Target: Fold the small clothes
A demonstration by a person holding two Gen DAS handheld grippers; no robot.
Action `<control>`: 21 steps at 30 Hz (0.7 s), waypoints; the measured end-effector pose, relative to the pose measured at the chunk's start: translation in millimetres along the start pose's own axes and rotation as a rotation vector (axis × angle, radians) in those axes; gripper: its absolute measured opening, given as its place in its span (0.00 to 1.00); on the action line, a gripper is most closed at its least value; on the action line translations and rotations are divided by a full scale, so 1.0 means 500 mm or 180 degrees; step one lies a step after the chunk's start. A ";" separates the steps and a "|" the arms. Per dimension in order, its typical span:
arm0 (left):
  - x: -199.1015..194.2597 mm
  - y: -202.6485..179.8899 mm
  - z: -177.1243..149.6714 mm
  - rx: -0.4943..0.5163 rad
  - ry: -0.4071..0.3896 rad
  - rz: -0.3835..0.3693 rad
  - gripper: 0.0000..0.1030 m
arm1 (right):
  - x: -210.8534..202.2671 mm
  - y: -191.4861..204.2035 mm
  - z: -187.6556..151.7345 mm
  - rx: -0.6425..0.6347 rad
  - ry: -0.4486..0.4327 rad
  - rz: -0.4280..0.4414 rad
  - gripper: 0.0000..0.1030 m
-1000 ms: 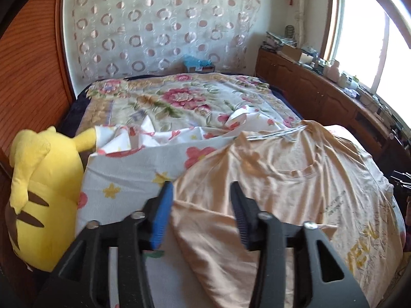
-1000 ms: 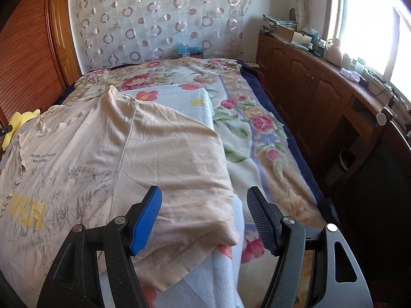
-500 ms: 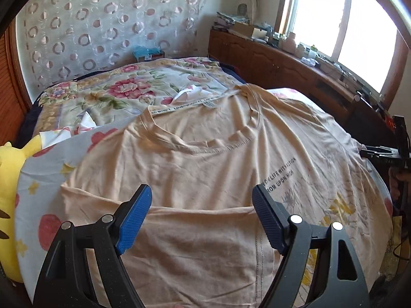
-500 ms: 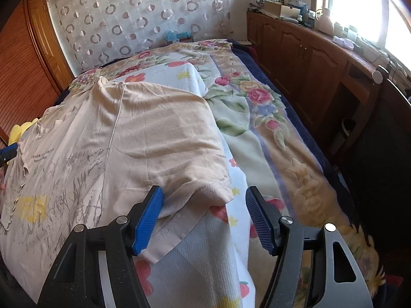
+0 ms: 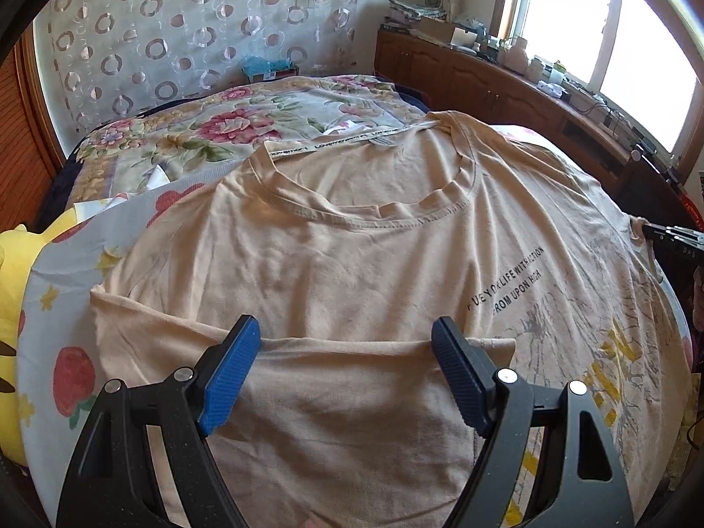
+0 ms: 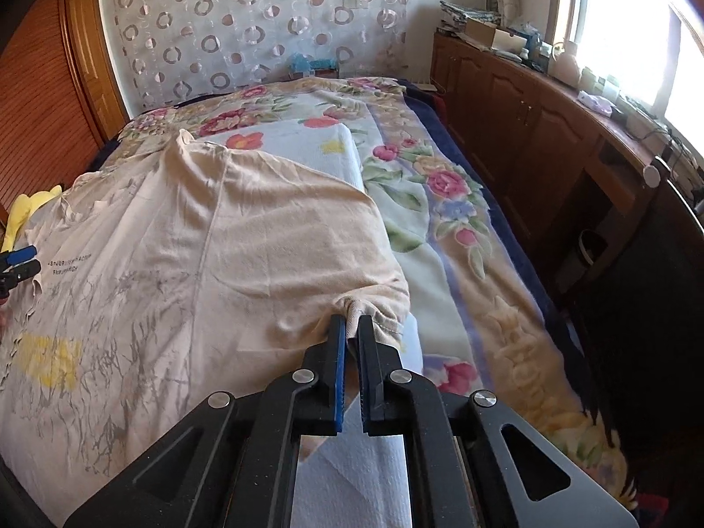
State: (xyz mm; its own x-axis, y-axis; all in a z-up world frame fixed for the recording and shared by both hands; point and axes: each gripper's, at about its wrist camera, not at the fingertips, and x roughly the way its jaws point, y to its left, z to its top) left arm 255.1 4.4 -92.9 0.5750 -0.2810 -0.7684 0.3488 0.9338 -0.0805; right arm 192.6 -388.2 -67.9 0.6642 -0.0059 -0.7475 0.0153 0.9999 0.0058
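Note:
A peach T-shirt [image 5: 352, 264] with black lettering and a yellow print lies face up across the bed, neckline toward the far end. My left gripper [image 5: 345, 330] is open over its near sleeve, and a folded ridge of cloth runs between the blue pads [image 5: 229, 374]. In the right wrist view the same T-shirt [image 6: 220, 264] spreads to the left. My right gripper [image 6: 350, 325] is closing tight on the bunched hem of the other sleeve, its pads pressing on the cloth. The left gripper's tip [image 6: 17, 259] shows at the far left edge there.
A yellow plush toy [image 5: 13, 308] sits at the bed's left side. Under the shirt lie a white fruit-print blanket [image 5: 66, 308] and a floral bedspread [image 5: 220, 127]. A wooden cabinet [image 6: 528, 132] with clutter runs along the window side; a wooden wardrobe [image 6: 39, 110] stands on the left.
The left gripper swung from the plush-toy side to over the shirt's sleeve and opened wider. The right gripper closed on the sleeve hem that lay between its jaws.

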 end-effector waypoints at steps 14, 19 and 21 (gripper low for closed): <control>0.005 -0.013 -0.002 0.0124 0.0050 0.0113 0.82 | -0.001 0.190 0.033 -0.0436 -0.0129 0.1060 0.04; 0.005 -0.015 -0.002 0.0129 0.0051 0.0114 0.83 | 0.049 0.211 -0.005 -0.0417 0.0101 0.1058 0.07; 0.005 -0.014 -0.001 0.0123 0.0050 0.0113 0.83 | 0.050 0.210 -0.010 -0.0418 0.0108 0.1027 0.10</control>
State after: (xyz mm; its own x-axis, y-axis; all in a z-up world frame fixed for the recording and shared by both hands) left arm 253.7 -2.7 -94.9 0.5761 -0.2440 -0.7801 0.3569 0.9337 -0.0285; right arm 207.3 -283.5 -89.3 0.5940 0.3091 -0.7428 -0.2891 0.9436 0.1614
